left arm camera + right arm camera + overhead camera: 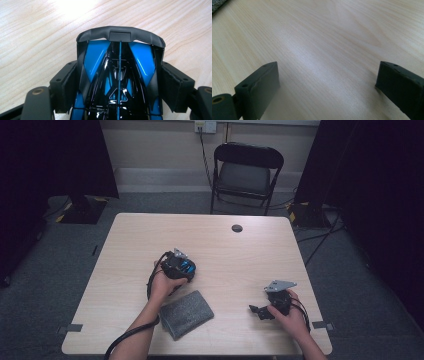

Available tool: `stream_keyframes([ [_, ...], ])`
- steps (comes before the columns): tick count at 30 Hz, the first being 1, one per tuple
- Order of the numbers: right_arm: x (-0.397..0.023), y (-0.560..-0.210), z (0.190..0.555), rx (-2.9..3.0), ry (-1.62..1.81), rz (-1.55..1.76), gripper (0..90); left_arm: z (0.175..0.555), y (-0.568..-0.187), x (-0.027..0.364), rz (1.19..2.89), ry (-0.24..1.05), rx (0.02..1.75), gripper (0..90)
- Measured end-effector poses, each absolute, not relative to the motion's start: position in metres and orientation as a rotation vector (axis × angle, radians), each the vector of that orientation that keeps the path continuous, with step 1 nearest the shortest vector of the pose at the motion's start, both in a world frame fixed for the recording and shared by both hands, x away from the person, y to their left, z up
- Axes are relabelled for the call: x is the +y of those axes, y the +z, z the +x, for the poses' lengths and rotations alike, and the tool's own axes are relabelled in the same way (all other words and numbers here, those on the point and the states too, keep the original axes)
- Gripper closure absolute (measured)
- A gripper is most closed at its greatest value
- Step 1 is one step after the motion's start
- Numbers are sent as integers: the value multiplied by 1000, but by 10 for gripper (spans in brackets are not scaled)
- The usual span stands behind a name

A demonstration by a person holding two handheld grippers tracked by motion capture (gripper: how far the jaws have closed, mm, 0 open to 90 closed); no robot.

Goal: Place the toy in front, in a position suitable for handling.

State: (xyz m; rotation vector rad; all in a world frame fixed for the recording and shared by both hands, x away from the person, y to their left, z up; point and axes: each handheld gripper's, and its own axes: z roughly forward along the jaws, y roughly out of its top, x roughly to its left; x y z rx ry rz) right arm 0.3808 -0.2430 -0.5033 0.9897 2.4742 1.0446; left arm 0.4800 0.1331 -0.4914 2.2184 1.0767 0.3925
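Observation:
A glossy blue and black toy car [119, 62] with a black wing across its end sits between the jaws of my left gripper [119, 82]. Both pads [66, 85] press against its sides, so the gripper is shut on it. In the high view the left gripper [181, 265] holds the car [187, 268] just above the wooden table [240, 255], left of centre. My right gripper [257, 311] rests near the table's front right, pointing left. Its jaws stand wide apart over bare wood, with nothing between them, in the right gripper view [327, 82].
A folded grey cloth [186, 314] lies on the table near the front edge, just beside my left forearm. A round cable grommet [237, 228] sits at the table's far side. A black folding chair [246, 172] stands beyond the table.

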Motion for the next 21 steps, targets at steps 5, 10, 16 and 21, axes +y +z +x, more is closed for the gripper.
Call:
stream_keyframes([
  [5,-243,-503,381,2475,1045,989,38,478,-489,134,2227,413,1084,253],
  [10,-243,-503,381,2475,1045,989,38,475,-479,136,2234,431,1066,254],
  [16,-243,-503,381,2475,1045,989,38,474,-468,139,2236,446,1056,256],
  [21,-243,-503,381,2475,1045,990,38,472,-459,138,2247,447,1036,256],
])
